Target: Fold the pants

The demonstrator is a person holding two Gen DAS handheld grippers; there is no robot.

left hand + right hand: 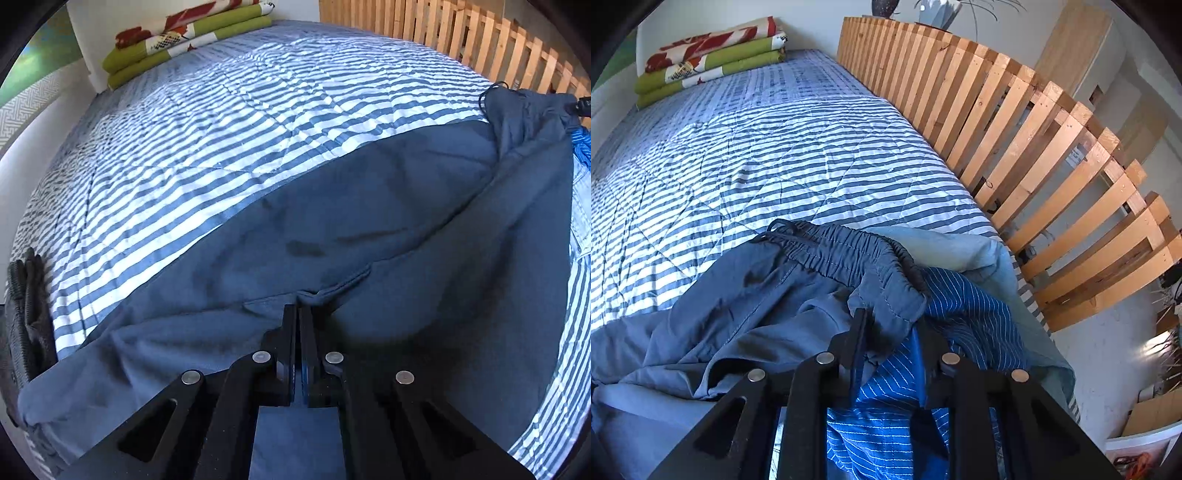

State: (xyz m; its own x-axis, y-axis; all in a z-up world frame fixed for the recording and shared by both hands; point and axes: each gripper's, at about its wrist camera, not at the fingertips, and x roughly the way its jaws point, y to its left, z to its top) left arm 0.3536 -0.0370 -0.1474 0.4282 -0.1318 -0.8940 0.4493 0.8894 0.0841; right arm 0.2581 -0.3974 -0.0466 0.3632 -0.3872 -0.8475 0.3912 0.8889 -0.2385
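The dark blue-grey pants (369,229) lie spread across the striped quilt (221,129). My left gripper (300,308) is shut, pinching a small bunched fold of the pants near their middle. In the right wrist view the elastic waistband (842,251) with its drawstring lies crumpled on top of other clothes. My right gripper (890,325) has a corner of that waistband filling the narrow gap between its fingers. In the left wrist view the waist end (532,118) rises toward the right gripper at the frame's edge.
Under the waistband lie a navy pinstriped garment (975,314) and a pale blue one (960,251). A folded green and red blanket (709,59) sits at the far end of the bed. A wooden slat rail (1034,155) runs along the right. A black glove (29,302) lies at the left.
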